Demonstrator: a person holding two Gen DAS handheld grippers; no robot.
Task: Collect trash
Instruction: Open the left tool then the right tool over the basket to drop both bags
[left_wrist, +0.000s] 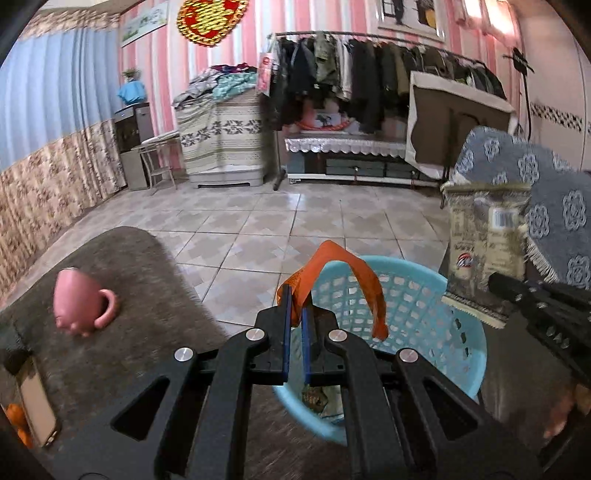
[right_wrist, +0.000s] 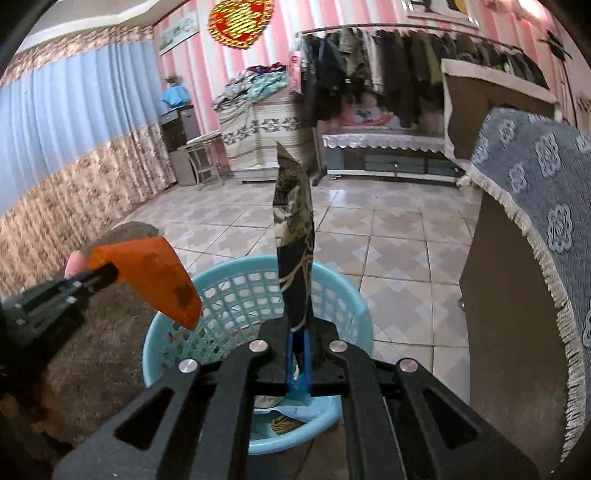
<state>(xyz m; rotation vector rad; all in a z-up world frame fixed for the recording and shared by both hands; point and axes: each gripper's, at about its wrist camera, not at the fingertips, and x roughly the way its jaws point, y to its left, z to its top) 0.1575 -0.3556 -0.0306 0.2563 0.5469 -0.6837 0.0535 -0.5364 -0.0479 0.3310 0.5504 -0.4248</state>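
Note:
A light blue plastic basket (left_wrist: 424, 295) (right_wrist: 236, 284) stands on the grey table cover, with wrappers lying in its bottom. My left gripper (left_wrist: 295, 299) (right_wrist: 105, 275) is shut on an orange wrapper (left_wrist: 354, 273) (right_wrist: 155, 277) and holds it over the basket's near rim. My right gripper (right_wrist: 299, 332) (left_wrist: 498, 284) is shut on a beige and dark printed snack wrapper (right_wrist: 293, 236) (left_wrist: 484, 240), held upright above the basket.
A pink mug (left_wrist: 79, 302) and a phone (left_wrist: 37, 402) lie on the table to the left. A chair with a blue-grey patterned cover (right_wrist: 535, 192) stands at the right. Tiled floor (left_wrist: 258, 221), a clothes rack (left_wrist: 369, 74) and covered furniture are beyond.

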